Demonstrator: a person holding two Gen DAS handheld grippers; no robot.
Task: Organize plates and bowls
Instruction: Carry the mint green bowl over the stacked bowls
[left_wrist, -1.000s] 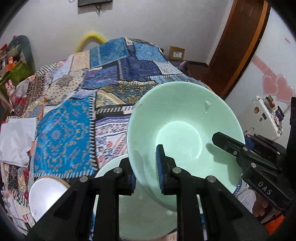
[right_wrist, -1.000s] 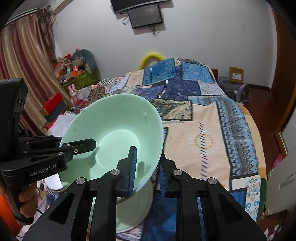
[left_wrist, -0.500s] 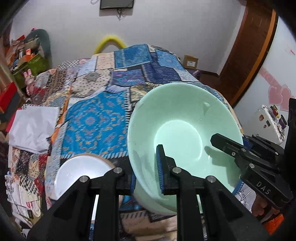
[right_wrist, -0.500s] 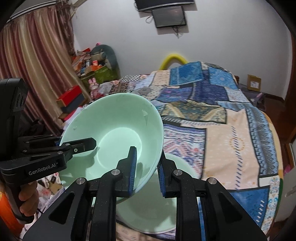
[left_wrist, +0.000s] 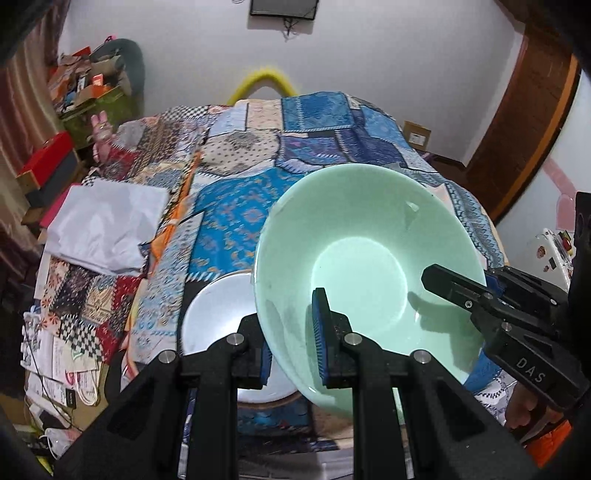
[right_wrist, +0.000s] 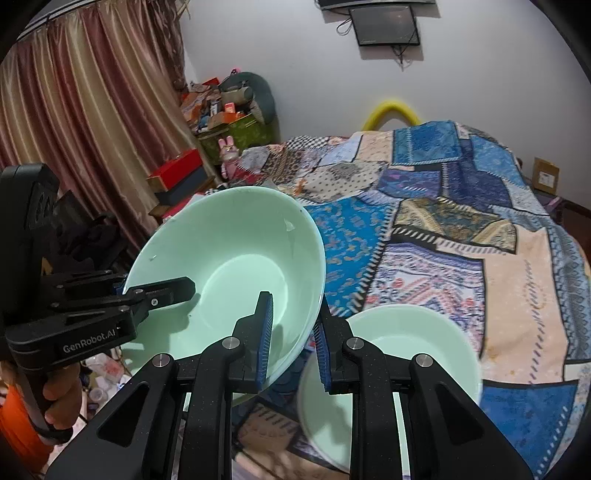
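Two-handed carry of a mint-green bowl (left_wrist: 369, 266) above a bed (left_wrist: 236, 206) spread with a patchwork quilt. The left claw (left_wrist: 293, 332) is clamped on the bowl's near rim, one pad inside the wall and one outside. The right claw (right_wrist: 293, 339) is clamped on the opposite rim in the same manner, and each claw shows in the other's view, biting the far edge. The bowl hangs tilted, its opening turned toward the cameras, clear of the bedding.

Change over the last second: both hands have carried the bowl sideways across the bed. In the left view a white bowl (left_wrist: 218, 317), formerly at the lower left corner, now lies just beside and partly under the carried bowl. In the right view a second green bowl (right_wrist: 399, 369), earlier hidden beneath the load, now rests uncovered on the quilt to the lower right.

Interpretation: the carried bowl has left the green one and approaches the white one, which is probably the intended nesting place. Levelling and lowering remain. A folded white cloth (left_wrist: 107, 229) lies well apart, to the left.
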